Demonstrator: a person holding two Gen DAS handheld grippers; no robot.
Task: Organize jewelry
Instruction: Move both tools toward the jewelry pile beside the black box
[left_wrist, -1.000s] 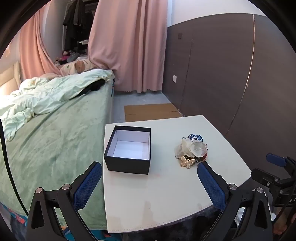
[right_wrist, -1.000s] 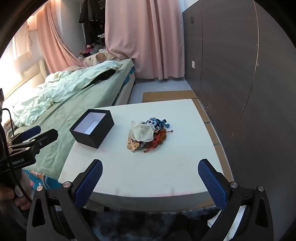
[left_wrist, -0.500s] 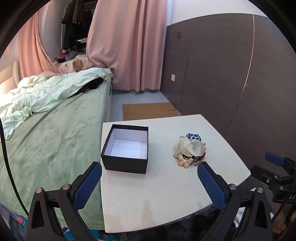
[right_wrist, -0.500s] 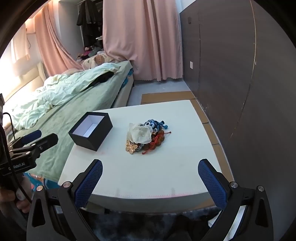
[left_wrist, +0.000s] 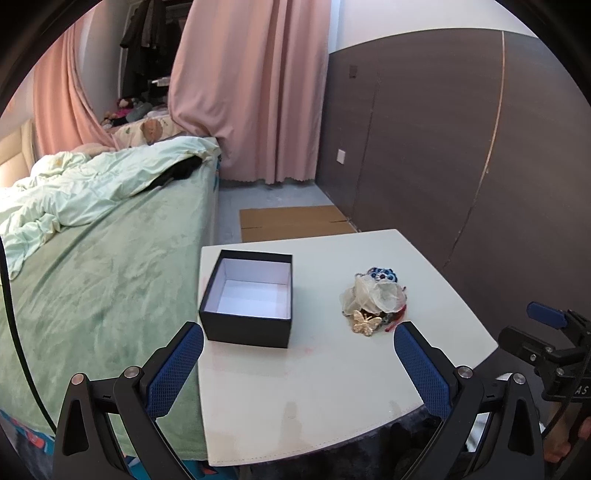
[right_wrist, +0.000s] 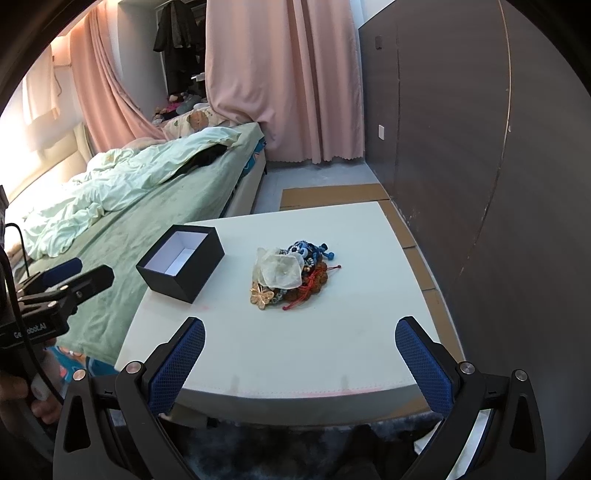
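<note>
Both held over the near edge of the white worktop (right_wrist: 295, 354): left hand-held gripper (left_wrist: 297, 363) spread wide, nothing between its pads; right hand-held gripper (right_wrist: 300, 363) likewise agape and empty. Jewelry (right_wrist: 290, 273) heaped mid-worktop, gold butterfly (right_wrist: 261, 295) at its near side. Black box (left_wrist: 251, 297) lidless, bare inside, well left of the heap, near the bed (left_wrist: 92, 266).
</note>
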